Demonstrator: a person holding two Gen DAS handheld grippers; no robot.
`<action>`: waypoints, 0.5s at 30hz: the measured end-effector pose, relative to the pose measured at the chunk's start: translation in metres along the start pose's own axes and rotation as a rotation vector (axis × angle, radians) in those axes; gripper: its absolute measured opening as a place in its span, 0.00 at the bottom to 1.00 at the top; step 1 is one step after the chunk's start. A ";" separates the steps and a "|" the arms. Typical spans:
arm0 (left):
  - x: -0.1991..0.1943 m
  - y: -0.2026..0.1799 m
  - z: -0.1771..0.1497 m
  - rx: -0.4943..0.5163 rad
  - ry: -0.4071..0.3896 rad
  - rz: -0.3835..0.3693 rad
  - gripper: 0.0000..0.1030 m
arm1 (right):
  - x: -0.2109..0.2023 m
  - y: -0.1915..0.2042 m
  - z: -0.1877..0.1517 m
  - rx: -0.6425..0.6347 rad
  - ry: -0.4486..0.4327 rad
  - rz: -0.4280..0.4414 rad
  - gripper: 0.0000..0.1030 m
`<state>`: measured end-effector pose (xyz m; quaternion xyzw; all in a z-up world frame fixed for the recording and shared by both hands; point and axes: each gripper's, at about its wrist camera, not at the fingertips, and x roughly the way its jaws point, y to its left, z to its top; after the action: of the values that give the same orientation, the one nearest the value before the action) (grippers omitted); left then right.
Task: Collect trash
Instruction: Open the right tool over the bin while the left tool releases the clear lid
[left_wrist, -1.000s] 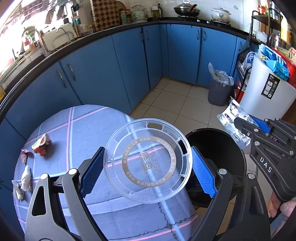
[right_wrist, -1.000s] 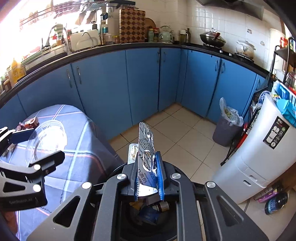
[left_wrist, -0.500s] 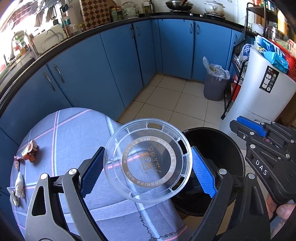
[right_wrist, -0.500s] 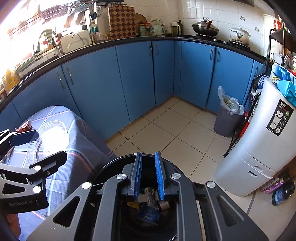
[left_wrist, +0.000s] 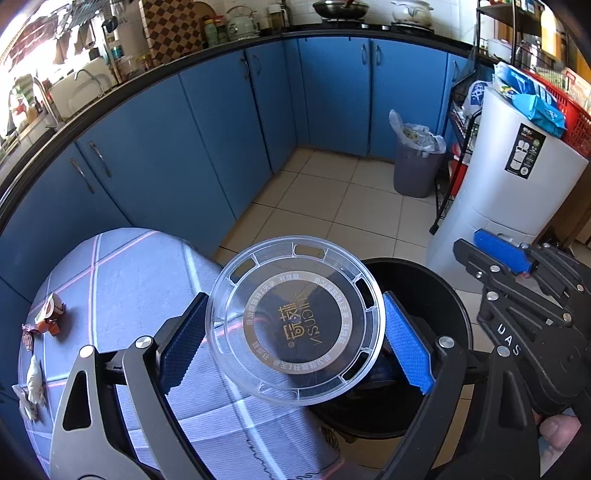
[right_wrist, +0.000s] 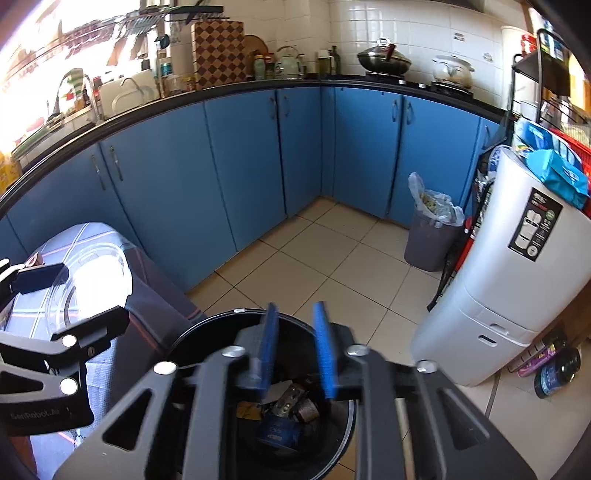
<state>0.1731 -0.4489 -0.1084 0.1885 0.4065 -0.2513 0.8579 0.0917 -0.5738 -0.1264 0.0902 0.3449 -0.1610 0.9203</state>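
Here the left gripper (left_wrist: 295, 334) is pointing steeply downward, its black arms reaching out over the edge of the desk (left_wrist: 122, 280), which is wearing a grey-blue checked cloth. Its jaws are standing wide and pressing their blue ribbed pads (left_wrist: 406, 347) against opposite edges of a round clear plastic lid with a gold printed ring (left_wrist: 295, 321), holding it tilted toward the camera. About half of the lid is hanging over the round black trash bin (left_wrist: 436, 295) that is standing on the tiled floor just beside the desk; the other half is lying over the cloth.

The right gripper (right_wrist: 295, 350) is also tilting downward, directly above the black trash bin's mouth. Its jaws are opening at this moment, standing at a narrow gap, and nothing is sitting between its blue pads; through the gap, mixed rubbish is showing at the bottom of the bin. In the left wrist view this gripper is appearing on the far side of the bin from the desk, with a fingertip of the person's hand (left_wrist: 554, 432) showing under its handle.

On the desk, well away from the bin near the far edge of the cloth, a small crumpled red and white wrapper (left_wrist: 50, 314) and a few pale scraps (left_wrist: 33, 380) are lying. Beyond the bin, a grey waste basket with a plastic liner (left_wrist: 417, 166) is standing against the blue cabinets.
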 end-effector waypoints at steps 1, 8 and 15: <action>0.001 -0.001 0.000 0.000 0.005 -0.002 0.86 | -0.002 -0.002 0.000 0.010 -0.007 -0.008 0.74; 0.006 -0.011 0.005 0.005 0.009 -0.018 0.88 | -0.020 -0.027 -0.001 0.097 -0.091 -0.087 0.87; 0.000 -0.019 0.011 0.024 -0.017 -0.032 0.88 | -0.024 -0.042 -0.005 0.126 -0.093 -0.136 0.87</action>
<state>0.1687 -0.4697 -0.1043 0.1902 0.3990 -0.2716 0.8549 0.0563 -0.6062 -0.1162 0.1167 0.2962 -0.2486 0.9148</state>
